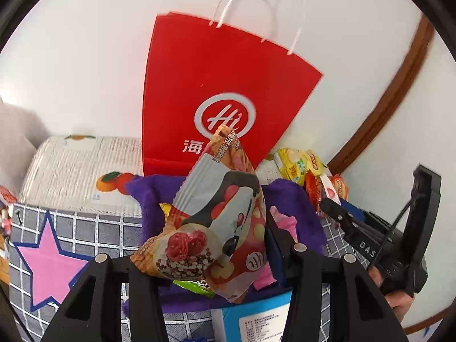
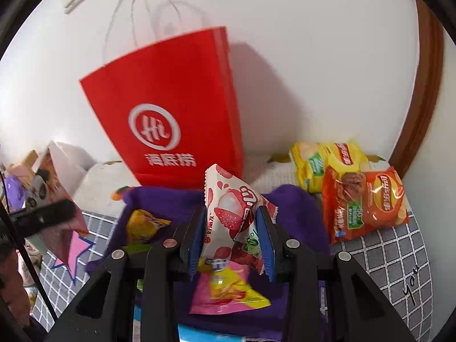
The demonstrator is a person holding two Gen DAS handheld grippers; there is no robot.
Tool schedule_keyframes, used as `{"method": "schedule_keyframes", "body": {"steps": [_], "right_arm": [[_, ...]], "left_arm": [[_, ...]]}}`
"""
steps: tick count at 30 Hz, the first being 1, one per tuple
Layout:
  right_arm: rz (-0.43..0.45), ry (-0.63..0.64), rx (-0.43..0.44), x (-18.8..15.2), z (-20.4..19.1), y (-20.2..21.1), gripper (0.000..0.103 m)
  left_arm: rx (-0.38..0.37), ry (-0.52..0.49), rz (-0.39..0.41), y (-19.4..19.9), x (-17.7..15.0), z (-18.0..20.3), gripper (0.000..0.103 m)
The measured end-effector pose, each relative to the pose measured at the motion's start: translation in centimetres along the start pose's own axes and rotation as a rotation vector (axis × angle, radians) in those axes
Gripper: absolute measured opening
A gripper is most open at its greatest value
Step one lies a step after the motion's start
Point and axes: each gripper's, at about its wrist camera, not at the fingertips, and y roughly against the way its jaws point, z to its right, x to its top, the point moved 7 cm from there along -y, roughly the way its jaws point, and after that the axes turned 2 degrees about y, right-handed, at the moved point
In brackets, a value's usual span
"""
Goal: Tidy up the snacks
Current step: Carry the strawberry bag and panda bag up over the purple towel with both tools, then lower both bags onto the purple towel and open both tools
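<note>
Left hand-held gripper [image 1: 212, 259], seen from its own wrist camera: jaws closed on a large snack packet [image 1: 219, 222] printed with a cartoon face and red-and-cream sweets, the packet standing up between the fingers and tilted toward the red bag [image 1: 216, 85]. Right hand-held gripper [image 2: 232, 239]: blue-padded jaws narrowed onto a white lychee packet [image 2: 230, 213], which is pinched at its middle and rises above the pads. Both packets hang over a purple cloth [image 2: 293, 202] spread on the counter [image 2: 393, 245] — a grey surface with a white grid and a pink star [image 1: 48, 259]. On the cloth lie further snacks: a pink-and-yellow packet [image 2: 225, 290] directly below the right gripper, a yellow packet [image 2: 144, 225] toward the left, and a green-edged wrapper [image 1: 196, 286] under the left gripper. A blue-and-white box [image 1: 256, 319] sits at the near edge of the cloth. The red bag, with white cord handles and a round "Hi" logo, stands upright against the white wall behind the cloth. To its right, off the cloth, a yellow chip bag [image 2: 327, 162] lies beside an orange chip bag [image 2: 364, 202] — the two appear to touch, though lens distortion makes this uncertain. In the left view the right gripper appears at the right edge with a hand [image 1: 399, 299] on its grip.
</note>
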Motion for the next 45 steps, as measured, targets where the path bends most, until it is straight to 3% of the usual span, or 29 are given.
{"method": "schedule_keyframes", "body": {"steps": [12, 30, 35, 43, 45], "right_arm": [[-0.171, -0.047, 0.007, -2.4, 2.9, -3.7, 0.036], [-0.211, -0.083, -0.031, -3.2, 3.6, -5.3, 0.038], [-0.256, -0.157, 0.007, -3.8, 4.3, -6.2, 0.038], [-0.266, -0.182, -0.040, -4.1, 5.5, -6.6, 0.038], [-0.274, -0.181, -0.036, -4.3, 5.5, -6.8, 0.043]], "left_arm": [[0.029, -0.024, -0.044, -1.9, -0.8, -0.2, 0.046], [0.030, -0.016, -0.032, -1.4, -0.5, -0.7, 0.046], [0.029, -0.017, -0.035, -1.4, -0.5, -0.7, 0.046], [0.031, -0.009, -0.043, -1.8, -0.4, -0.9, 0.046], [0.034, -0.007, -0.042, -1.8, -0.4, -0.9, 0.046]]}}
